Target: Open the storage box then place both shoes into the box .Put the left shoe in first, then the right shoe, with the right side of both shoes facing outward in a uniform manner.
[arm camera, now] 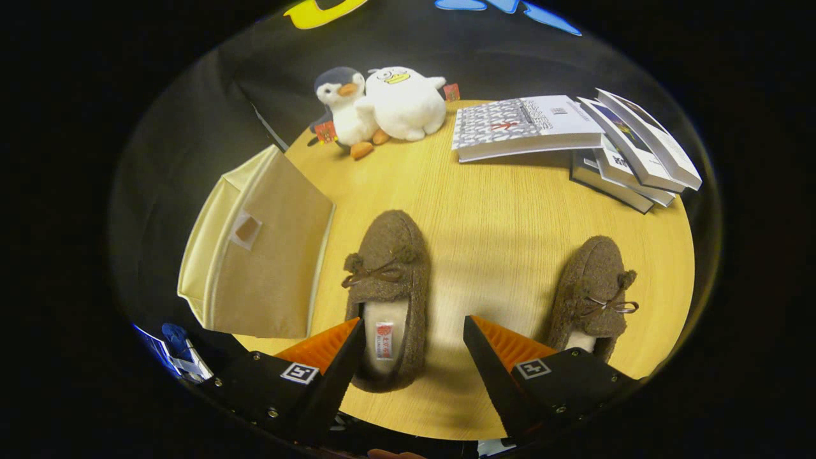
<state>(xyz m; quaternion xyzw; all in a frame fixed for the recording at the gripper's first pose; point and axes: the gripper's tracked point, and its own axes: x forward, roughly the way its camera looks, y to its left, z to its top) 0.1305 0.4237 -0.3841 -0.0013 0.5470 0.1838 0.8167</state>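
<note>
Two brown fuzzy slippers with bows lie on the round wooden table, toes pointing away. One slipper lies between my fingers, nearer the left one, with its heel opening and white lining showing. The other slipper sits beyond the right finger, to its outer side. A beige fabric storage box with its lid down stands to the left of the nearer slipper, partly over the table edge. My gripper hovers open above the table, with nothing pressed between its fingers.
Two plush toys, a penguin and a white duck, sit at the table's far side. A pile of books lies at the far right. Bare tabletop stretches between the slippers and the books.
</note>
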